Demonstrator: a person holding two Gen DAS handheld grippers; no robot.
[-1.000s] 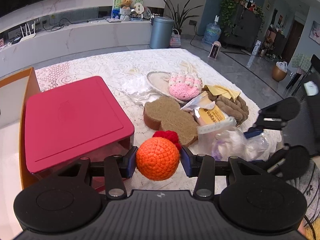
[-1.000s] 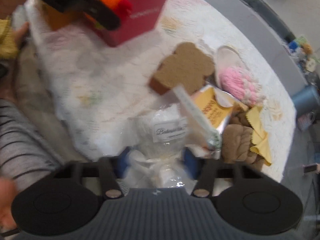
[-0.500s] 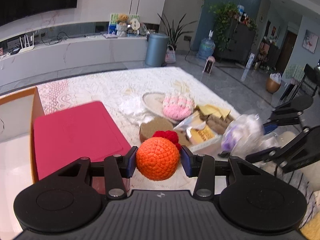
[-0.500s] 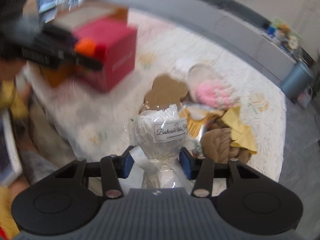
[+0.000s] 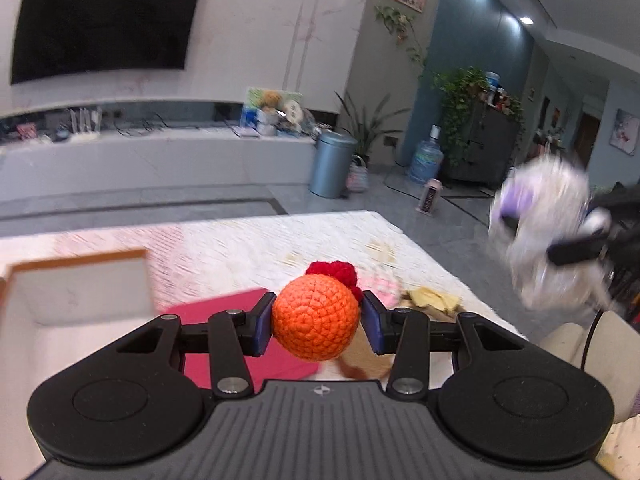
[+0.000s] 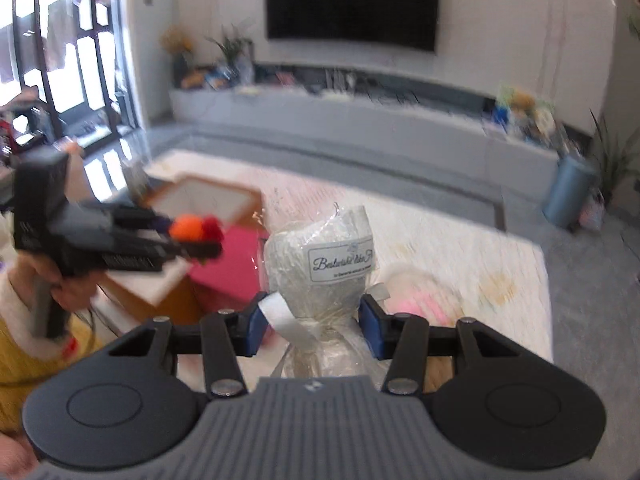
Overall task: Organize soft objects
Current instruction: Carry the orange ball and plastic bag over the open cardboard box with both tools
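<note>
Left wrist view: the left gripper (image 5: pixel 316 322) has its jaws clamped on an orange crocheted ball (image 5: pixel 315 317) with a red tuft, held above the lace-covered counter (image 5: pixel 256 240). Below it lie a pink box lid (image 5: pixel 240 308) and an open white box (image 5: pixel 60 300) with an orange rim. At the right, blurred, the right gripper (image 5: pixel 576 248) carries a cellophane-wrapped white bundle (image 5: pixel 544 236).

Right wrist view: the right gripper (image 6: pixel 312 326) has its jaws clamped on the wrapped bundle (image 6: pixel 320 276), which bears a printed label, above the counter (image 6: pixel 460 248). To the left, the left gripper (image 6: pixel 192 236) holds the ball (image 6: pixel 186 226) over the open box (image 6: pixel 200 200).
</note>
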